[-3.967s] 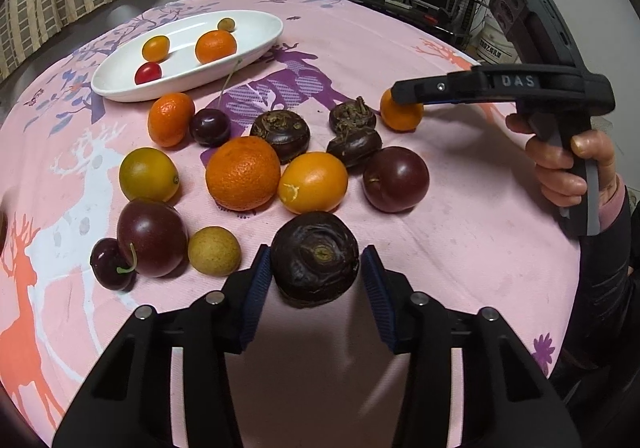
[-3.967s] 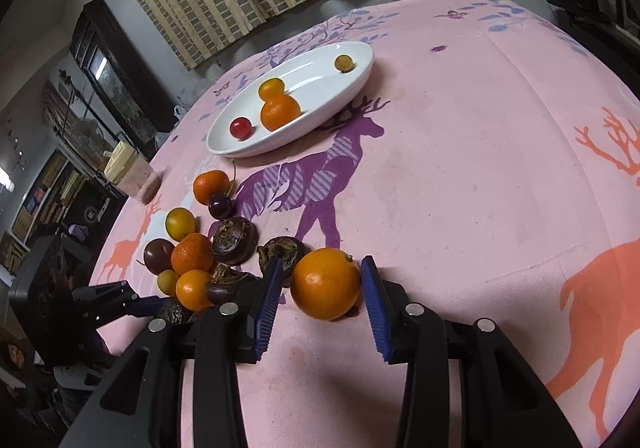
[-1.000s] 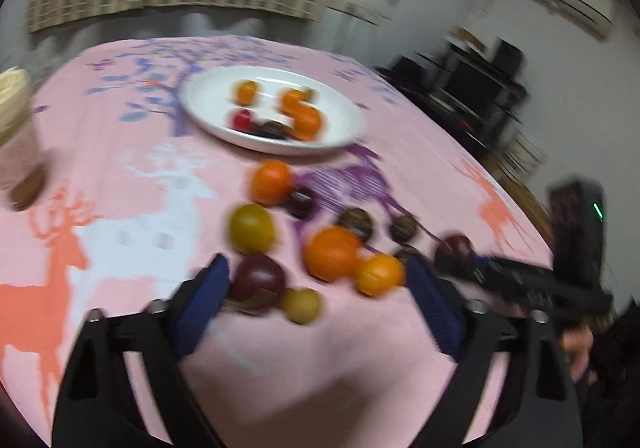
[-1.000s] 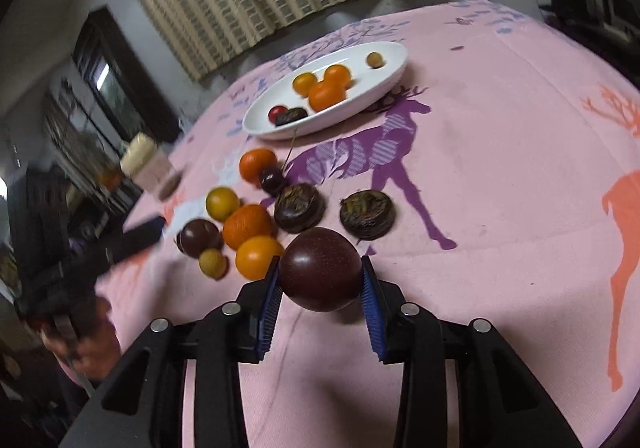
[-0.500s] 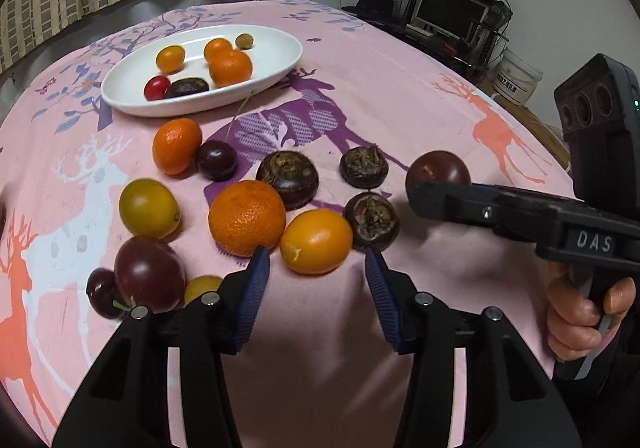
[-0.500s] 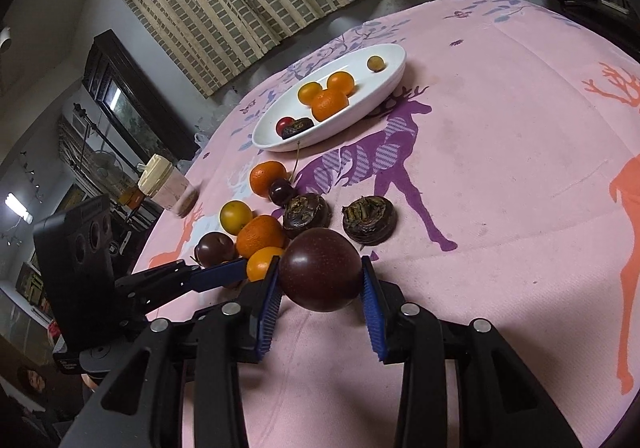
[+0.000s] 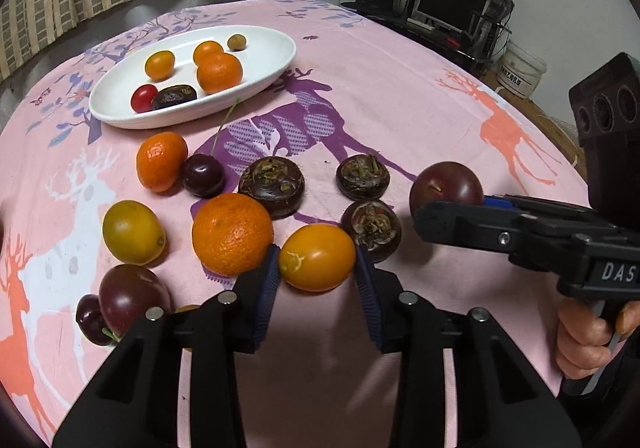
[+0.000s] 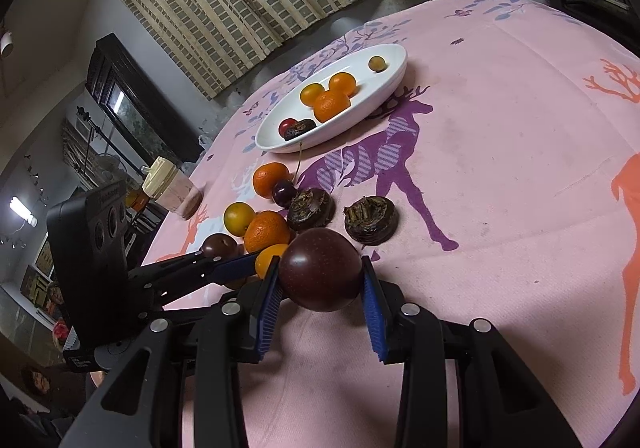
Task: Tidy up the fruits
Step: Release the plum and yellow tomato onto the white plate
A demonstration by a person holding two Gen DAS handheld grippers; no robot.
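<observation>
1. Your left gripper (image 7: 316,280): the jaws are closing, and the smooth orange fruit (image 7: 317,262) sits squarely between the blue pads (image 7: 267,288). Both pads look to be at its flanks; full pressure cannot be confirmed. The fruit lies dead ahead along the fingers, on the pink tablecloth (image 7: 400,96).

2. Long axis of that fruit: it runs across the jaws, pad to pad, so you are gripping on the longer dimension. Judged a fair hold, though the rounded ends may let it roll.

3. Close neighbours: the large rough orange (image 7: 232,234) touches the outer side of your left pad; a dark water chestnut (image 7: 372,225) sits just beyond the right pad. Lift straight up, or either one may be dragged along.

4. Your right gripper (image 8: 320,288): pinching the dark purple passion fruit (image 8: 320,274), pads pressed to both sides. In the left wrist view it is seen to the right, beside the chestnuts.

5. Middle ground: two more water chestnuts, a stemmed cherry (image 7: 203,175), a mandarin (image 7: 161,161) and a yellow-green citrus (image 7: 133,232) lie loose between you and the dish.

6. Far: the white oval plate (image 7: 276,60), ahead and to the left of your left gripper, already holding several small fruits. Its right half is bare. Your left hand appears nearer to it.
</observation>
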